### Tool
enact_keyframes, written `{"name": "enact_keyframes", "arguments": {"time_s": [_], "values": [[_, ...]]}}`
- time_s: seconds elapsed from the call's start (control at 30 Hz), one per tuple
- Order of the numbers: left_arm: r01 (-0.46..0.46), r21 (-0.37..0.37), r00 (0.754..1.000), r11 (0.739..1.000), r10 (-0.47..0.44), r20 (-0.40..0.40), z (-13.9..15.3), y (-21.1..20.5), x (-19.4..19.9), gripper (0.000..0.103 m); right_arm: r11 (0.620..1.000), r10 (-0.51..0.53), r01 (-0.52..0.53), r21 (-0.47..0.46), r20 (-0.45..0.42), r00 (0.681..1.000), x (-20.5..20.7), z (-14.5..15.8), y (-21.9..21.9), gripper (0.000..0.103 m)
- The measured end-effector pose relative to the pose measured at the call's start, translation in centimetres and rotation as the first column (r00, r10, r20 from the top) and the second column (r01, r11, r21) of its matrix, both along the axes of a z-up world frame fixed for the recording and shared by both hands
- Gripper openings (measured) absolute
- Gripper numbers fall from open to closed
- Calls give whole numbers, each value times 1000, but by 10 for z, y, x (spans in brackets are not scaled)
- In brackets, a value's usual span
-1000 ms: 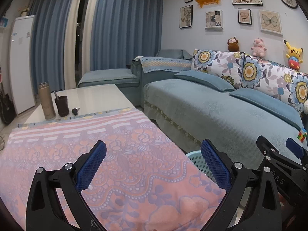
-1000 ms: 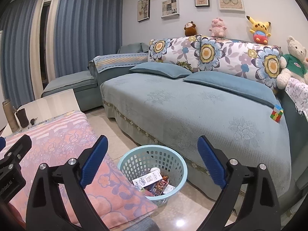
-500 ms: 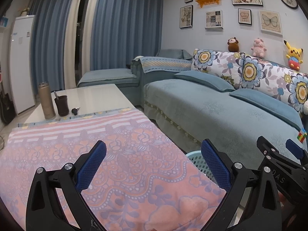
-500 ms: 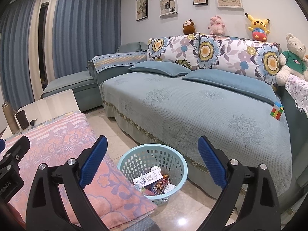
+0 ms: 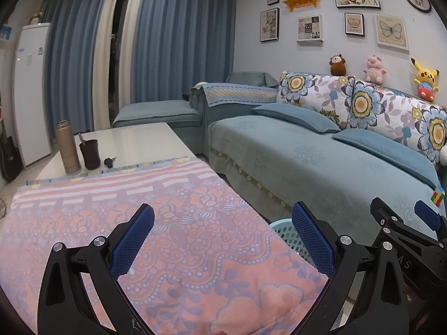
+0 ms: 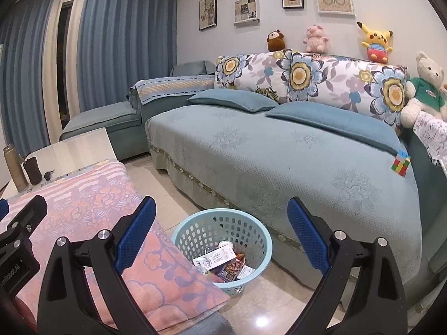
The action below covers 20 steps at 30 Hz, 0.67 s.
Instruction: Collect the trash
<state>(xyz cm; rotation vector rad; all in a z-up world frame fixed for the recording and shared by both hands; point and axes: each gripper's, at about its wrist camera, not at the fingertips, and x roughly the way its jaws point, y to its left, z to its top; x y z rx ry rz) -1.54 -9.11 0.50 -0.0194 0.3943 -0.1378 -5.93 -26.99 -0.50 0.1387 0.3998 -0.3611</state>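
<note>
Both grippers, left (image 5: 222,238) and right (image 6: 220,231), hang released and empty, the trash (image 6: 223,263) lying in the basket (image 6: 178,231) on the floor just ahead of and below the nearer right one.

Teal sofa (image 6: 279,162) with floral cushions (image 6: 307,75); plush toys (image 6: 375,42) atop; flask (image 5: 67,148), cup (image 5: 90,154) on table (image 5: 134,142).

"DAS" on right gripper (image 5: 405,263)
</note>
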Motion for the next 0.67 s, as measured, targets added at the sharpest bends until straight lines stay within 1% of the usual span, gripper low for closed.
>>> {"name": "enact_keyframes", "arguments": {"time_s": [0.3,0.43,0.5,0.67], "values": [[-13,18,1000,1000,13,-9,0,2,-1,95,1000,-1,1,2,-6,1000,1,-1,0,90],[-20,0,1000,1000,20,-20,1,5,0,96,1000,1,-1,1,-6,1000,1,-1,0,90],[-4,-15,999,1000,4,-36,1,7,2,96,1000,1,-1,1,-6,1000,2,-1,0,90],[-14,-21,999,1000,13,-32,1,9,4,95,1000,2,-2,1,-8,1000,2,-1,0,90]]}}
